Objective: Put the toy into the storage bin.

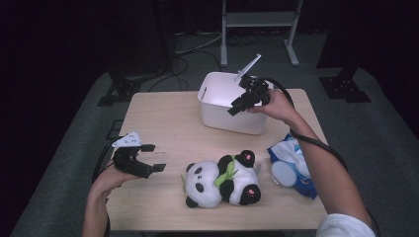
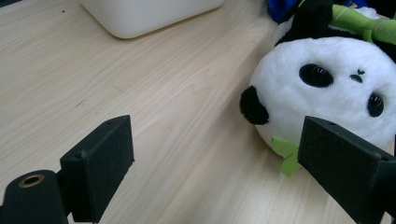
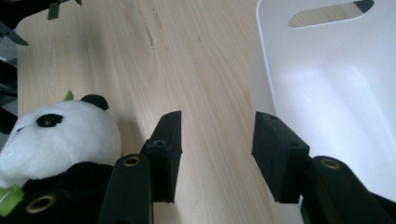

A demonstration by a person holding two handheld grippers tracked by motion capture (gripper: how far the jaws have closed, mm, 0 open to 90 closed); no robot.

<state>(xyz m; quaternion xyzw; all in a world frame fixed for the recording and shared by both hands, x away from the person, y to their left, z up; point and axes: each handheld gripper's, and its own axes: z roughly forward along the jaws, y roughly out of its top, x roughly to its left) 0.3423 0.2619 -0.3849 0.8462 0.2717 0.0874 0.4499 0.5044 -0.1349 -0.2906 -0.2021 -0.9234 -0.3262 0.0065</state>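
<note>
While dark curtains ring the room, pale wood bench (image 1: 163,123) — left claw (image 1: 152,158) open by panda (image 1: 222,180), right claw (image 1: 236,104) open, empty, over white bin (image 1: 212,106) — grey carpet below.

High view looks down and forward over the whole surface (image 1: 163,123); each tool's camera sits low and close above the wood, both sharing the panda (image 2: 327,84) and white bin (image 3: 327,93).

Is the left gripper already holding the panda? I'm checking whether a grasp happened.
No: the left gripper stands open beside the panda, with bare table between its jaws.
</note>
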